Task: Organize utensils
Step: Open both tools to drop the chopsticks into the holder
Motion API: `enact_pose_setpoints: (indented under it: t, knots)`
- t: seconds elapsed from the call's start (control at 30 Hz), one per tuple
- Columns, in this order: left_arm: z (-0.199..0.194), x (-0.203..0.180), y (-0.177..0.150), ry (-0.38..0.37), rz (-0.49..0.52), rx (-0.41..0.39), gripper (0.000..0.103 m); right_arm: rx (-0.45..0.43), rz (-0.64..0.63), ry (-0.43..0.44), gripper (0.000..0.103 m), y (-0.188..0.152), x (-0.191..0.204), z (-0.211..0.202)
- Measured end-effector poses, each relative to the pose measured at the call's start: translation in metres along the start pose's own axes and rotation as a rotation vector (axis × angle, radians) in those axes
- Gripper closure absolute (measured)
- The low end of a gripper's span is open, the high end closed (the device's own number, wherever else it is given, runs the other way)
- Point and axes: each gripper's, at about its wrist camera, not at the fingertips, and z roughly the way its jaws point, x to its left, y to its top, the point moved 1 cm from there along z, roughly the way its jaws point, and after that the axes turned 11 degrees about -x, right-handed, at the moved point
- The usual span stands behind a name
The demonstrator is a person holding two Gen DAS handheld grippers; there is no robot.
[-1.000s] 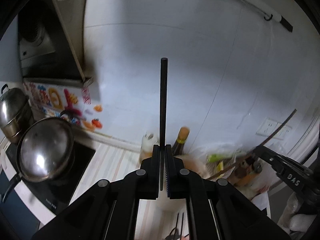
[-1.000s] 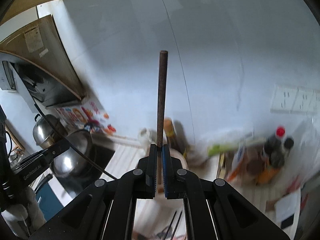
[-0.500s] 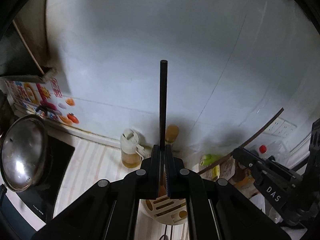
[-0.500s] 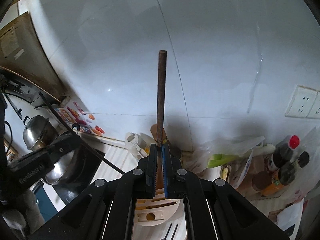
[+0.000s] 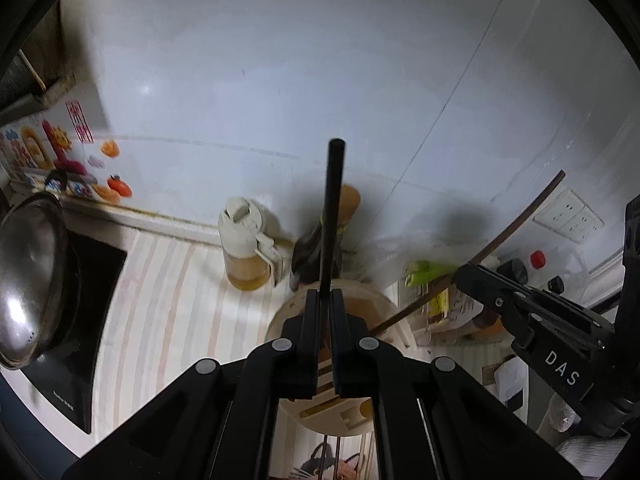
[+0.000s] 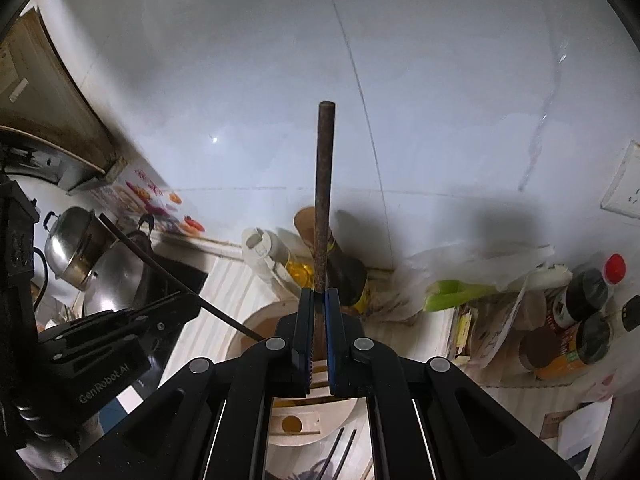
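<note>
My left gripper (image 5: 326, 294) is shut on a black chopstick (image 5: 333, 208) that stands up past its fingers. My right gripper (image 6: 319, 292) is shut on a brown chopstick (image 6: 324, 192), held the same way. Both hang just over a round cream utensil holder (image 5: 400, 332) with slotted sides, whose rim (image 6: 256, 320) shows behind the fingers. In the left wrist view the right gripper (image 5: 460, 272) sits at the right, and the brown chopstick (image 5: 512, 224) slants down toward the holder's rim. From the right wrist camera, the left gripper (image 6: 192, 300) is at the left, its black chopstick (image 6: 160, 268) angled the same way.
Behind the holder, against the white tiled wall, stand an oil jug (image 5: 244, 248) and a dark bottle with a tan cap (image 5: 350, 200). A steel pan (image 5: 28, 280) sits on a black cooktop (image 5: 96, 280) at the left. Bags, greens (image 6: 452, 292) and sauce bottles (image 6: 580, 300) crowd the right. Loose chopsticks (image 6: 340, 448) lie in front.
Both grippers have sunk and tipped down toward the counter, each still holding its chopstick. The utensil holder has come into full view right beneath them.
</note>
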Motion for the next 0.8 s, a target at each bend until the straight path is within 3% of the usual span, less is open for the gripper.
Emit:
enact_pose_setpoints:
  t: [0.23,0.3,0.33,0.37,0.4,0.43,0.47,0.57,0.63,0.73,0.8]
  knots:
    - [0.005,0.003,-0.007,-0.007,-0.058,0.053,0.096,0.115,0.032,0.041,0.096,-0.011,-0.003,0.022]
    - [-0.001,0.004,-0.006,0.013,-0.055,0.041,0.095,0.111,0.056,0.048,0.085,-0.012,-0.008,0.018]
    - [-0.005,0.003,-0.005,0.031,-0.042,0.030,0.091,0.102,0.064,0.052,0.070,-0.012,-0.009,0.014]
    - [-0.010,0.002,-0.004,0.058,-0.024,0.014,0.084,0.087,0.072,0.051,0.063,-0.012,-0.011,0.009]
    - [-0.015,0.002,-0.004,0.078,-0.011,-0.004,0.059,0.073,0.075,0.049,0.063,-0.012,-0.013,0.002]
    - [-0.021,0.003,-0.004,0.096,-0.004,-0.030,0.027,0.065,0.075,0.046,0.062,-0.011,-0.015,-0.003]
    - [-0.027,0.004,-0.004,0.112,-0.003,-0.054,0.019,0.053,0.078,0.040,0.060,-0.012,-0.017,-0.010]
    - [-0.043,0.011,-0.012,0.150,-0.004,-0.124,0.017,0.015,0.070,-0.004,0.050,-0.019,-0.022,-0.029]
    - [-0.048,0.017,-0.019,0.162,-0.012,-0.141,0.000,-0.008,0.075,-0.045,0.041,-0.026,-0.027,-0.041]
    - [-0.051,0.024,-0.036,0.197,-0.017,-0.152,0.000,-0.029,0.083,-0.103,0.028,-0.043,-0.037,-0.054]
    - [-0.050,0.028,-0.050,0.201,-0.034,-0.104,0.000,-0.044,0.104,-0.124,0.019,-0.058,-0.045,-0.062]
